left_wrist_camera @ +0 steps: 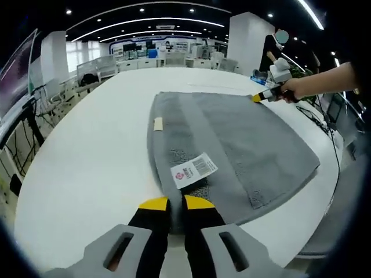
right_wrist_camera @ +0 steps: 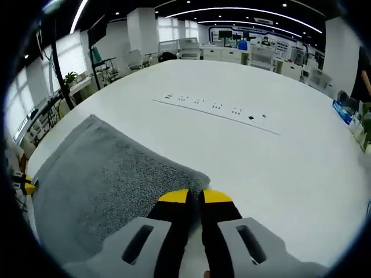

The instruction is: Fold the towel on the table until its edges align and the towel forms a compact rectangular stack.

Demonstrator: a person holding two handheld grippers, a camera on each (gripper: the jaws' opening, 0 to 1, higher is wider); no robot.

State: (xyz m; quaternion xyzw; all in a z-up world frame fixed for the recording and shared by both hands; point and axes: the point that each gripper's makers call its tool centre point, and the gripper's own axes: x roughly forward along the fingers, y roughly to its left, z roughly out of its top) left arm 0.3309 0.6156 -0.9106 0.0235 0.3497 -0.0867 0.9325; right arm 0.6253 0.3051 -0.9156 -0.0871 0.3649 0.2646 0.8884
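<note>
Towel (left_wrist_camera: 243, 145) lies flat on white desk (left_wrist_camera: 93, 156), long axis running between grippers. Left gripper (left_wrist_camera: 177, 204) pinches near edge (beside tag (left_wrist_camera: 193, 170)); right gripper (right_wrist_camera: 194, 197) clamps opposite corner.

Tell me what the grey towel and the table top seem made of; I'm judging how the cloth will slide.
The grey towel looks like looped terry cloth, probably cotton: a nubbly matte pile with flatter woven bands. The table looks like white laminate or painted board, smooth with a faint sheen; which one, I cannot tell.
</note>
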